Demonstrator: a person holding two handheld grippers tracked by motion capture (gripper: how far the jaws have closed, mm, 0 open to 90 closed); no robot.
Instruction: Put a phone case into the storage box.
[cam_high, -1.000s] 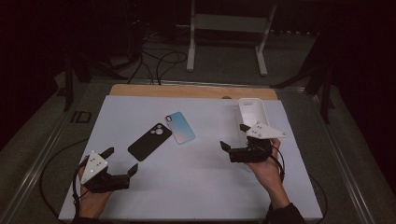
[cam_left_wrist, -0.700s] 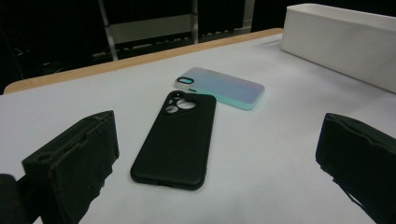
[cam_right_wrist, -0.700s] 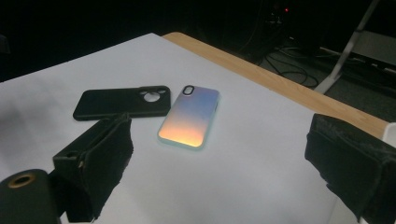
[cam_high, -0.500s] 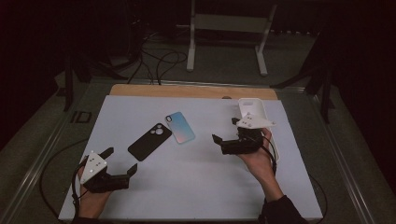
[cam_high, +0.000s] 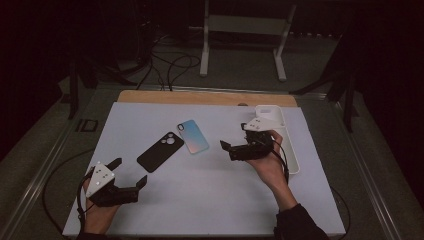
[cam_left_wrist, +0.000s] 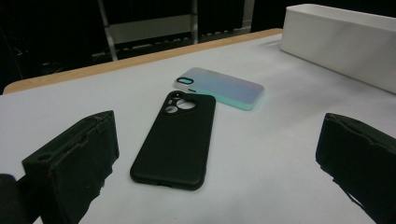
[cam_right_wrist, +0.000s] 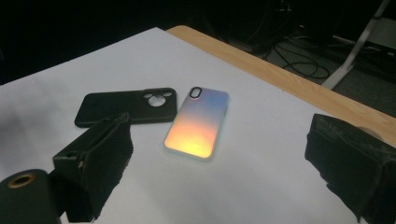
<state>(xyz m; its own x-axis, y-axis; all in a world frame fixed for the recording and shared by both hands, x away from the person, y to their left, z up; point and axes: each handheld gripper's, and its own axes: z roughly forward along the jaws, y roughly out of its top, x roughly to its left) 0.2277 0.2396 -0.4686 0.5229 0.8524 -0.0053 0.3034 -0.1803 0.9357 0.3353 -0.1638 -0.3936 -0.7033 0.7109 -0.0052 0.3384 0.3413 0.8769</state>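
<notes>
- Right gripper view: my right gripper (cam_right_wrist: 224, 168), jaws wide and empty, has swung from the white tray (cam_high: 295, 160) toward the iridescent case (cam_right_wrist: 198, 122).
- Black case (cam_right_wrist: 123, 108) lies just left of it.
- That case looks like my next pickup.

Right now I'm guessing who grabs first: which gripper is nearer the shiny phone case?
Right. The right gripper hovers open just to the right of the shiny phone case. The left gripper sits open near the table's front edge, beyond the black case.

black case (cam_high: 160, 151), iridescent case (cam_high: 193, 136) (blue-orange sheen)
</notes>
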